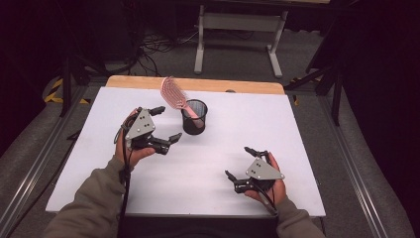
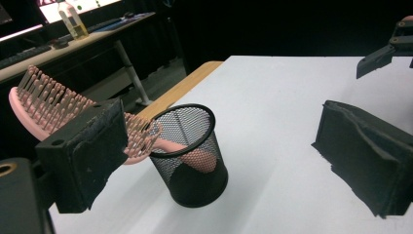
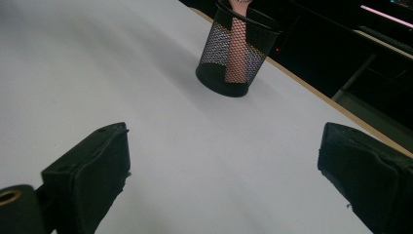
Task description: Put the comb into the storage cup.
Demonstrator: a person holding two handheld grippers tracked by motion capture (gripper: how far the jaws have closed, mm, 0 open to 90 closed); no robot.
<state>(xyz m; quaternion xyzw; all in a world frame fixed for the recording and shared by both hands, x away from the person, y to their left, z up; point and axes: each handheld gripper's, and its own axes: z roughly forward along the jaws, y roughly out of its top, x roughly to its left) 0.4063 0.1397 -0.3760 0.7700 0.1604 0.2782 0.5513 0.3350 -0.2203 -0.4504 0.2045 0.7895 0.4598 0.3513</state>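
Closest to the high camera are the person's forearms in olive sleeves, coming up from the bottom edge, one gripper in each hand. Right gripper (image 1: 243, 162) sits near the front right of the white table (image 1: 247, 129), jaws spread wide with nothing between them, just bare tabletop. Its own view looks along the two black pads toward the black mesh cup (image 3: 237, 51) further back, with the pink handle showing through the mesh.

Left gripper (image 1: 167, 124) hangs just left of the cup, jaws also wide apart and gripping nothing. From its own view the cup (image 2: 191, 156) sits between the two pads but a bit beyond them, not touched.

So the pink hairbrush (image 1: 176, 95) is standing handle-down in the mesh cup (image 1: 193, 117), leaning toward the back left, bristle head sticking well out above the rim. Cup is upright, toward the back middle of the table, near the wooden strip along the far edge.
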